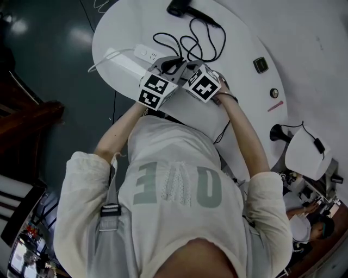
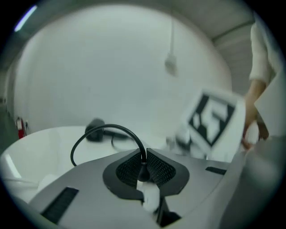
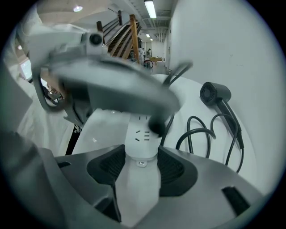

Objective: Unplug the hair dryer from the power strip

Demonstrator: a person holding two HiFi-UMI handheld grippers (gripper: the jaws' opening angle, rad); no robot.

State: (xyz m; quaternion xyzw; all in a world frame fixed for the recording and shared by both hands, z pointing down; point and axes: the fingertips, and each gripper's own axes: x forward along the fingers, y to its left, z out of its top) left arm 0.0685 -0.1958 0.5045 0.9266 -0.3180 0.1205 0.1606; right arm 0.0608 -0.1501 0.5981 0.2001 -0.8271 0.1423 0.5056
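Note:
On the white round table (image 1: pixel 255 32) lies a black hair dryer (image 1: pixel 179 8) whose cord (image 1: pixel 190 43) coils toward the white power strip (image 1: pixel 142 52). In the left gripper view my left gripper (image 2: pixel 144 156) is shut on the black plug (image 2: pixel 143 166) at the cord's (image 2: pixel 103 130) end, and the hair dryer (image 2: pixel 94 129) lies behind. My right gripper (image 3: pixel 142 154) is shut on the power strip's (image 3: pixel 142 134) end, its pads against both sides. The plug (image 3: pixel 156 127) hovers over the sockets; I cannot tell whether it is seated. Both grippers (image 1: pixel 173 65) meet over the strip.
A small dark square object (image 1: pixel 260 64), a round knob (image 1: pixel 274 93) and a pink pen (image 1: pixel 275 106) lie on the table's right part. A white device with a black stand (image 1: pixel 304 152) stands beyond. The table's rim (image 1: pixel 98 54) falls away to dark floor at left.

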